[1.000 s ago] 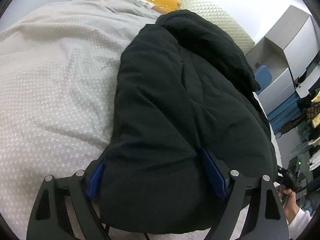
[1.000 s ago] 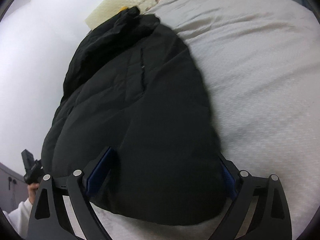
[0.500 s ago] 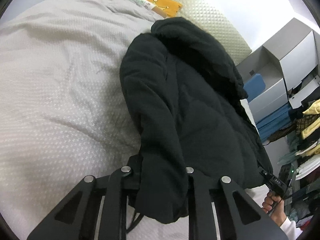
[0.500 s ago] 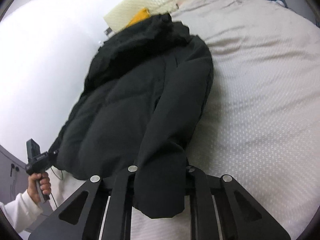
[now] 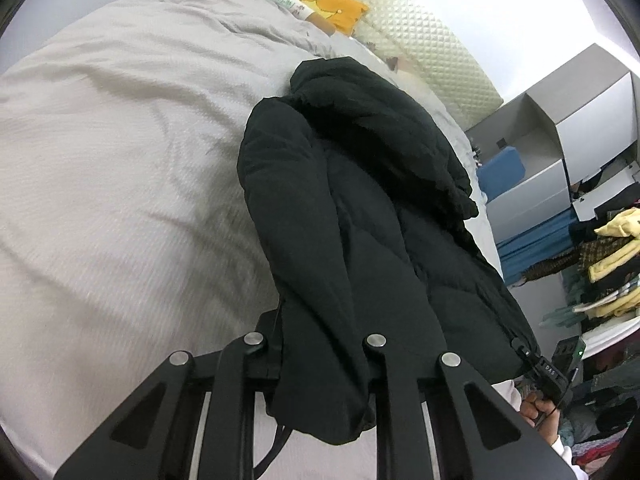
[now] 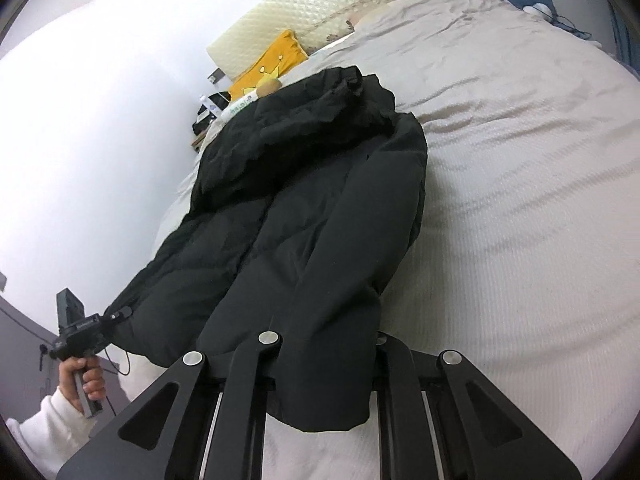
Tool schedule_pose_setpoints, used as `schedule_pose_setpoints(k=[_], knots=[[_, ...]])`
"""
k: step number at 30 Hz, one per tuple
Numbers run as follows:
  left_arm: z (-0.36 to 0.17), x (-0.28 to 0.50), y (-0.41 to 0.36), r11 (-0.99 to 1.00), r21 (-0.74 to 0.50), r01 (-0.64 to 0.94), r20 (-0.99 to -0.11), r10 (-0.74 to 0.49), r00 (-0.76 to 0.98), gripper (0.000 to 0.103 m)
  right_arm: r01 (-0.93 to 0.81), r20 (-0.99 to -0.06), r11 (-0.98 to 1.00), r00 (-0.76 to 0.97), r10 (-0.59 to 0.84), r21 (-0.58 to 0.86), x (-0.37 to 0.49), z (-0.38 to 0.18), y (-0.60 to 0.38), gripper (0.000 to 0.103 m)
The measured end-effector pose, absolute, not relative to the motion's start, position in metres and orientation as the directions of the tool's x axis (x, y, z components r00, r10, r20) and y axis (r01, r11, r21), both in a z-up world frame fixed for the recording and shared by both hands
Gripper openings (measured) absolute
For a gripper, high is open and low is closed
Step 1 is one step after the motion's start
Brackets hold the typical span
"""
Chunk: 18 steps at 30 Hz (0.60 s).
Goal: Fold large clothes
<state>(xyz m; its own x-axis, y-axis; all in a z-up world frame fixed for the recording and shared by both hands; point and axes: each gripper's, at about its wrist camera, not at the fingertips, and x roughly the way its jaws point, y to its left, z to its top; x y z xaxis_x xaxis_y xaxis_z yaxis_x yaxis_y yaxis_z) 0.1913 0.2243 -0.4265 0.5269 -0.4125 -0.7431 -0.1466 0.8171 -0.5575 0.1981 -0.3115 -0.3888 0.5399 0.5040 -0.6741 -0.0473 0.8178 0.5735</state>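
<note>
Puffy black quilted jacket (image 5: 360, 216), rumpled textured grey bedspread (image 5: 120, 160)

Home bedroom: bed (image 5: 120, 160), headboard (image 6: 320, 12), clothes shelves (image 5: 600, 240).

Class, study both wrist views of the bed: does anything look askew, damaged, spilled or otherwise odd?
Nothing stands out. The black jacket lies lengthwise on the grey bedspread, its near hem pinched by the left gripper and the right gripper. No tear or spill shows.

Both wrist views: close, downward, bedward
</note>
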Motion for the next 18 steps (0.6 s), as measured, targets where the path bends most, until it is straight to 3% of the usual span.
schedule_pose_setpoints(k=[18], knots=[[-0.335,0.063,0.249,0.773,-0.587,-0.242,-0.774,-0.448,0.446,0.015,0.095,-0.74,0.806,0.472,0.48,0.584,0.138,-0.308,-0.31,0.01]])
